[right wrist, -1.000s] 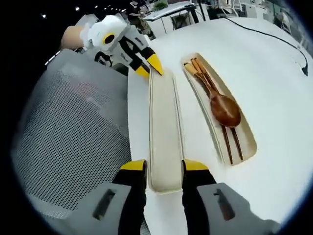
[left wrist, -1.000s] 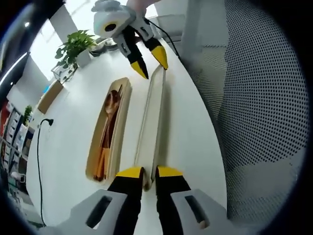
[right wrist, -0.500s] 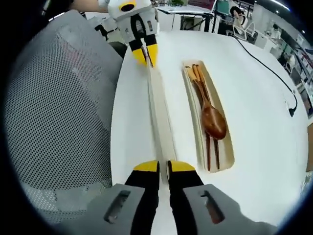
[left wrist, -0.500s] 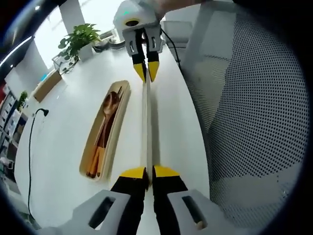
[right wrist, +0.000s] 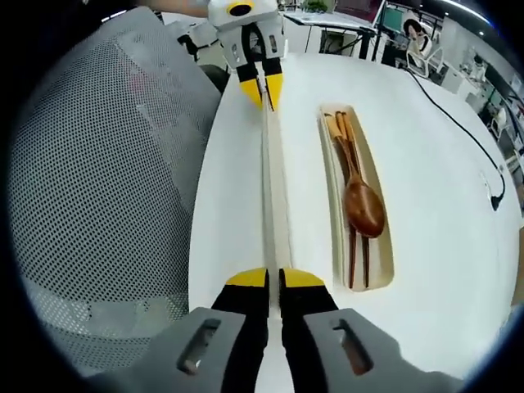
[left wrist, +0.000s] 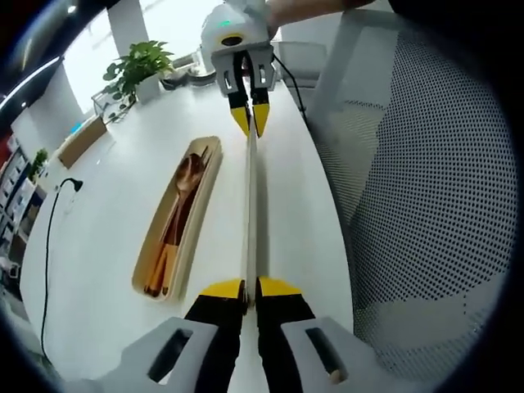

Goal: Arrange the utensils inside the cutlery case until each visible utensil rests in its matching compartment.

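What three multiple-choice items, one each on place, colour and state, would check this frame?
1. Where does the spoon lie?
A. in the open tray
B. on the bare table
C. on the chair
2. What colour are the gripper tips?
A. red
B. yellow
C. green
3. How is the lid held?
A. flat on the table
B. by one gripper
C. on edge, pinched at both ends

A: in both views the spoon rests with the chopsticks inside the tray.
B: the tips of the left gripper and right gripper are yellow.
C: each gripper clamps one end, and the lid shows thin, edge-on.
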A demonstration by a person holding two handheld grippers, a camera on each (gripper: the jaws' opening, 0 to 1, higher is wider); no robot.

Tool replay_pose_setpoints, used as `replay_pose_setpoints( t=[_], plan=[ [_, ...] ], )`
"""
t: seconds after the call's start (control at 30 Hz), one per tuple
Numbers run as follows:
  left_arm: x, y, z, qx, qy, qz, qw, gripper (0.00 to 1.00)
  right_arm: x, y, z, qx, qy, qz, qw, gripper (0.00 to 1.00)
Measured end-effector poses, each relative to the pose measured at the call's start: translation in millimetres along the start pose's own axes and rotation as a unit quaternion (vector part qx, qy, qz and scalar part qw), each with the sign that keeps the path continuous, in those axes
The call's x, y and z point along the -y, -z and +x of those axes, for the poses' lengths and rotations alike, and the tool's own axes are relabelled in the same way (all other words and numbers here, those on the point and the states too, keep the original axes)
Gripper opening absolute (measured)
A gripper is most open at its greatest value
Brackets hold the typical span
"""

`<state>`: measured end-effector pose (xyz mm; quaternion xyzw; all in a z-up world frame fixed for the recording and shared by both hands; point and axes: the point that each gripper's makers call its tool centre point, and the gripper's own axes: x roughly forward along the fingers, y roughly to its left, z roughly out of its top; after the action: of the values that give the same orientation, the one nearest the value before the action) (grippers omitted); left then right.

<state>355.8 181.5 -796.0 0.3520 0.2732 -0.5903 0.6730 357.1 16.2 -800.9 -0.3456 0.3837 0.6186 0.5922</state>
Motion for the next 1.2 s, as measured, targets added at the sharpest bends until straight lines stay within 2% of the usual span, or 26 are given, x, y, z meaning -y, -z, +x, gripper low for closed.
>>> replay_pose_setpoints(
  t=[0.07, 0.2, 0.23, 0.27, 0.33, 0.4, 0.57, 0.6, 0.67, 0.8, 0.83, 0.9, 0.97, 1.0, 1.03, 1.1, 1.2],
  plan=[
    [-1.0, -0.2, 0.1, 0.000, -0.001, 0.007, 1.0000, 0.04, 0.1, -0.7, 0.0, 0.001, -0.003, 0.010, 1.0000, 0.01],
    [2.4, -1.0, -0.3, 0.001, 0.020, -0.031, 0.9993, 0.04, 0.0, 0.1, 0.0, -0.002, -0.002, 0.008, 1.0000, 0.01],
    [6.5, -1.2, -1.2, -0.004, 0.031, -0.058, 0.9978, 0.04, 1.8, -0.3, -0.6, 0.000, 0.003, 0.011, 0.9999, 0.02],
    [7.2, -2.0, -1.5, -0.004, 0.034, -0.066, 0.9972, 0.04, 3.1, -0.3, -1.0, 0.001, 0.007, 0.012, 0.9999, 0.03],
    [14.4, -12.5, -3.4, 0.019, 0.060, -0.109, 0.9920, 0.04, 16.0, 1.3, -5.7, 0.009, 0.042, 0.023, 0.9988, 0.05],
    [19.6, -19.0, -4.3, 0.032, 0.079, -0.145, 0.9858, 0.04, 15.8, 4.6, -7.5, 0.009, 0.042, 0.028, 0.9987, 0.08],
    [26.8, -23.7, -4.5, 0.034, 0.104, -0.175, 0.9785, 0.03, 16.3, 4.4, -9.8, 0.012, 0.062, 0.017, 0.9979, 0.11],
    [29.2, -25.1, -5.1, 0.034, 0.113, -0.190, 0.9748, 0.03, 17.0, 1.2, -11.3, 0.022, 0.067, 0.014, 0.9974, 0.12],
    [33.4, -31.7, -7.7, 0.045, 0.141, -0.242, 0.9587, 0.03, 18.4, 0.0, -13.6, 0.027, 0.073, 0.017, 0.9968, 0.13],
    [32.4, -40.9, -13.6, 0.067, 0.159, -0.284, 0.9432, 0.03, 21.5, -3.5, -16.9, 0.032, 0.094, -0.003, 0.9951, 0.13],
    [32.0, -43.8, -15.3, 0.074, 0.167, -0.300, 0.9362, 0.03, 21.6, -4.4, -17.2, 0.031, 0.097, -0.010, 0.9947, 0.14],
    [31.6, -47.2, -17.7, 0.079, 0.178, -0.325, 0.9255, 0.03, 20.3, -8.6, -17.2, 0.031, 0.104, -0.039, 0.9933, 0.18],
    [33.7, -49.8, -20.3, 0.079, 0.197, -0.355, 0.9106, 0.03, 16.0, -17.7, -16.5, 0.039, 0.115, -0.071, 0.9900, 0.24],
    [33.0, -51.1, -20.5, 0.084, 0.199, -0.359, 0.9079, 0.03, 14.0, -20.3, -15.8, 0.039, 0.120, -0.084, 0.9884, 0.27],
    [33.0, -53.0, -20.8, 0.089, 0.204, -0.369, 0.9023, 0.03, 12.1, -20.8, -14.8, 0.028, 0.129, -0.104, 0.9858, 0.31],
    [34.6, -57.2, -23.2, 0.098, 0.220, -0.397, 0.8856, 0.03, 9.3, -23.5, -11.9, 0.020, 0.138, -0.128, 0.9819, 0.36],
    [34.2, -59.5, -23.2, 0.106, 0.230, -0.430, 0.8668, 0.03, 2.2, -29.9, -5.7, 0.022, 0.147, -0.149, 0.9776, 0.47]
  ],
)
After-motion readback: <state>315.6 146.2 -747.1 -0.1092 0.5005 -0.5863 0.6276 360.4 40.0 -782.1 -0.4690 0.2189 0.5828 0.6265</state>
